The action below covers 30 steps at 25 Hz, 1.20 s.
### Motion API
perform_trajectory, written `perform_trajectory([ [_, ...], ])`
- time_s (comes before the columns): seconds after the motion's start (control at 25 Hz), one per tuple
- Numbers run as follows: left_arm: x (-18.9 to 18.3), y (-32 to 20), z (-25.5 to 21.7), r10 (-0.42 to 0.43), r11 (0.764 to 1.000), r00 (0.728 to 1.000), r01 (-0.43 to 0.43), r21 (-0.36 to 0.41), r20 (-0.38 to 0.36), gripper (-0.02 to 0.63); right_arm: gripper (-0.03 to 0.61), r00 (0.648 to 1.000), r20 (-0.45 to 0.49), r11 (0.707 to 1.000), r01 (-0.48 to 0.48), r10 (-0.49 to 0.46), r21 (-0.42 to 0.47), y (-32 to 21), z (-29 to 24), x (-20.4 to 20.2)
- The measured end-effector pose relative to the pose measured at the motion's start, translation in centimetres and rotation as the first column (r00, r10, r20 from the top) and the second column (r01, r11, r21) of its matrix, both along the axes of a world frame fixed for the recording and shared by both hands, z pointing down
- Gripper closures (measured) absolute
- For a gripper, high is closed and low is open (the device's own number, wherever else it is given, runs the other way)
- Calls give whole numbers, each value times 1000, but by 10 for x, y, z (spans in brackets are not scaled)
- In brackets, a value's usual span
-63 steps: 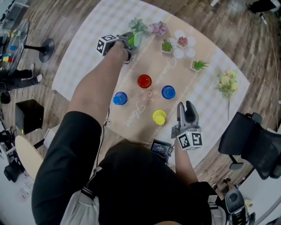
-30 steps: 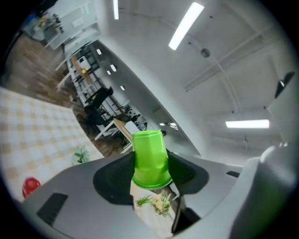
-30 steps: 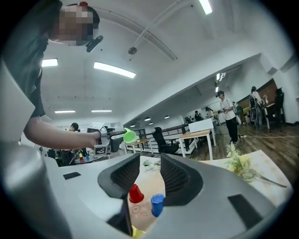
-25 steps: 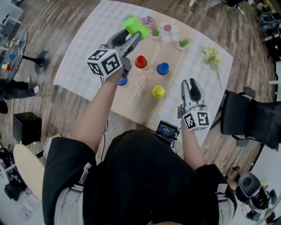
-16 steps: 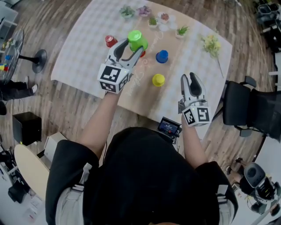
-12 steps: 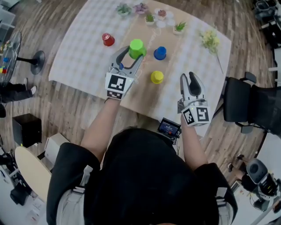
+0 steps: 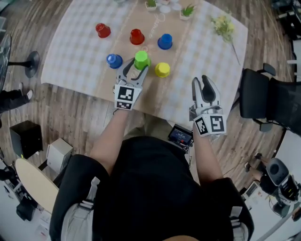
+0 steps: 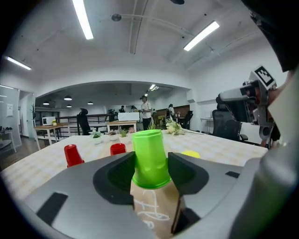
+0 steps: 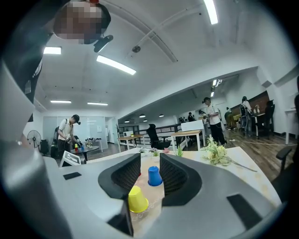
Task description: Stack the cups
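Note:
My left gripper is shut on an upside-down green cup, low over the tan runner between a blue cup and a yellow cup. In the left gripper view the green cup fills the gap between both jaws. Farther back stand two red cups and a second blue cup. My right gripper hovers open near the table's front edge, nothing between its jaws. The right gripper view looks past them to the yellow cup and a blue cup.
Small potted plants and a bunch of pale flowers lie at the far side of the checked tablecloth. A black office chair stands right of the table. A small device with a screen sits just below the front edge.
My left gripper has carried the green cup down from high above the table's far side to the runner between the blue and yellow cups. The right gripper has shifted only slightly.

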State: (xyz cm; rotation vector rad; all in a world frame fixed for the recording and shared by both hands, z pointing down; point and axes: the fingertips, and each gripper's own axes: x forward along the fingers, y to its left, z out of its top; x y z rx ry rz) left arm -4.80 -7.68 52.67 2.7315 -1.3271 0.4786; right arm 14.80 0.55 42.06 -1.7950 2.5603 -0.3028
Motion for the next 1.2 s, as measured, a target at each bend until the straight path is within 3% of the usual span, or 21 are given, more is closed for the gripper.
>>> perform_trajectory([
  [0.44,17,20,59,48,998,994,-43,-46,103,391,442,1000,23,999,-6,7,-49,11,27,1],
  [1.2,16,31,82,45,984,985,-14,-177,168,391,443,998,58,999,21,-19,-43,3,26,-17],
])
